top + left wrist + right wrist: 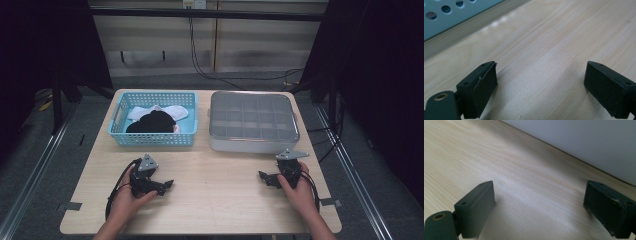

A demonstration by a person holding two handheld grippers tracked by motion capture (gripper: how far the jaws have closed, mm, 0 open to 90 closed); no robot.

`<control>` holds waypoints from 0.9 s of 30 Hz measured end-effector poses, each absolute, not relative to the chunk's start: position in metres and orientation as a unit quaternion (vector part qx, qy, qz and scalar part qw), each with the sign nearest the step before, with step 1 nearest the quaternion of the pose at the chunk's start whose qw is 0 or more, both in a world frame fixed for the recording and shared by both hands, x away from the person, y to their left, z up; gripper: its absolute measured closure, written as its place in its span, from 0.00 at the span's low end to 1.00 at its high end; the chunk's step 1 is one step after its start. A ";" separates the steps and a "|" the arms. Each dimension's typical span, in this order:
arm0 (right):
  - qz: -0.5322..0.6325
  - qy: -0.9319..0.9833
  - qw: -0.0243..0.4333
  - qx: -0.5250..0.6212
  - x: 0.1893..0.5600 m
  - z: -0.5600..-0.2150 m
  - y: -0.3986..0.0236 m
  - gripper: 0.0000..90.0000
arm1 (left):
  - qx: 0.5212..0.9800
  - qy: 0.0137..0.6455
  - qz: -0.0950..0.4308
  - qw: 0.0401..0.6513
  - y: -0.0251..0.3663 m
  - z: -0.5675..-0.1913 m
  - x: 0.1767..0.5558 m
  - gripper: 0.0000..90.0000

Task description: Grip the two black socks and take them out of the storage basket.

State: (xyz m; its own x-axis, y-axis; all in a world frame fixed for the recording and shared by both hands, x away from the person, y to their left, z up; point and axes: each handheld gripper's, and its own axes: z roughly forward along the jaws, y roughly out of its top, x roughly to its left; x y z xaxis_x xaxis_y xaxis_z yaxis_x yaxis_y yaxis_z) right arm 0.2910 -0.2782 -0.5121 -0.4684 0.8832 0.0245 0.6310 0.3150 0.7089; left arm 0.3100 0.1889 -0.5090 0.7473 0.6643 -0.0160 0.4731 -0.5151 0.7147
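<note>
Wooden table [215, 200] fills mid-frame; blue basket [117, 132] with socks [152, 121] sits upper left, grey divided box [250, 145] upper right. Left gripper [167, 186] and right gripper [262, 176] rest lower down, jaws wide apart, nothing between them.

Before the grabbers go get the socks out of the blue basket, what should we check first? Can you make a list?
1. Left gripper open with nothing between its jaws: ok.
2. Right gripper open with nothing between its jaws: ok.
3. Socks in the blue basket, a black sock and a white sock: ok.
4. Nothing on the table between the grippers and the basket: ok.
5. Divided grey box shows bare compartments: ok.
6. How many socks lie in the pile: cannot tell.
</note>
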 end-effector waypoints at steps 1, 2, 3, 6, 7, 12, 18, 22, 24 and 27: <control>0.335 0.789 0.189 0.479 0.291 -0.512 -0.278 0.10 | 0.859 0.331 0.131 0.367 0.189 -0.509 0.310 0.12; 0.335 0.790 0.189 0.478 0.291 -0.512 -0.279 0.10 | 0.859 0.332 0.131 0.367 0.189 -0.509 0.310 0.12; 0.335 0.790 0.189 0.478 0.291 -0.512 -0.279 0.10 | 0.859 0.332 0.131 0.367 0.189 -0.509 0.310 0.12; 0.335 0.790 0.189 0.477 0.291 -0.512 -0.279 0.10 | 0.861 0.330 0.131 0.365 0.189 -0.509 0.310 0.12; 0.335 0.790 0.189 0.477 0.291 -0.512 -0.279 0.10 | 0.861 0.330 0.131 0.365 0.189 -0.509 0.310 0.12; 0.335 0.790 0.189 0.477 0.291 -0.512 -0.279 0.10 | 0.861 0.329 0.133 0.364 0.189 -0.509 0.310 0.12; 0.335 0.790 0.189 0.477 0.291 -0.512 -0.279 0.10 | 0.864 0.337 0.125 0.352 0.189 -0.505 0.310 0.16; 0.336 0.790 0.189 0.477 0.291 -0.512 -0.279 0.10 | 0.866 0.346 0.110 0.345 0.191 -0.502 0.312 0.18; 0.335 0.790 0.189 0.477 0.291 -0.512 -0.279 0.10 | 0.868 0.352 0.102 0.335 0.192 -0.498 0.312 0.18; 0.335 0.790 0.189 0.477 0.291 -0.512 -0.279 0.10 | 0.869 0.354 0.104 0.329 0.194 -0.495 0.313 0.19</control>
